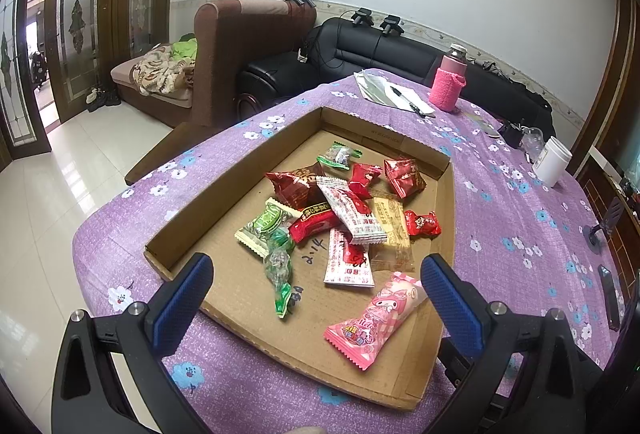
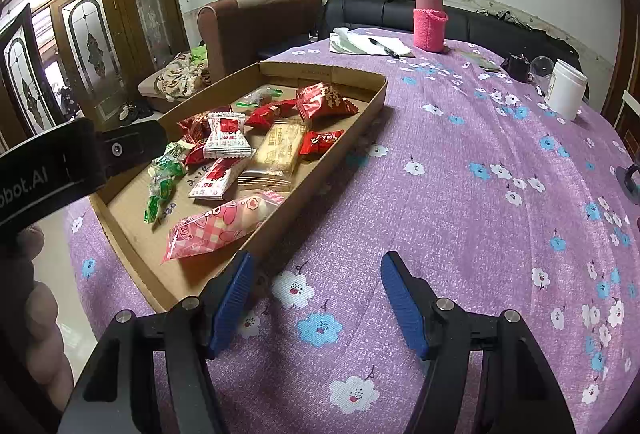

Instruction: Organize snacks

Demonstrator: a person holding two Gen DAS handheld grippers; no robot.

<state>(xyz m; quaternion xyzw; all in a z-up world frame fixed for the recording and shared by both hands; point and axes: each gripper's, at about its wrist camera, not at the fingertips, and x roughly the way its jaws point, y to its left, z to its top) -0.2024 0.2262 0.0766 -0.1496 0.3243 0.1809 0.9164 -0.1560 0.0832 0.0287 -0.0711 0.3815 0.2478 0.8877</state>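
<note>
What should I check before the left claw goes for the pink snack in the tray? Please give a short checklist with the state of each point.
1. Left claw open and empty: ok.
2. Pink snack lies free, nothing on top of it: ok.
3. Pink snack sits between the left claw's fingers: not ok, it lies toward the right finger.
4. Right claw open, over bare cloth, clear of the tray: ok.
5. Place to put sorted snacks: cannot tell.
</note>
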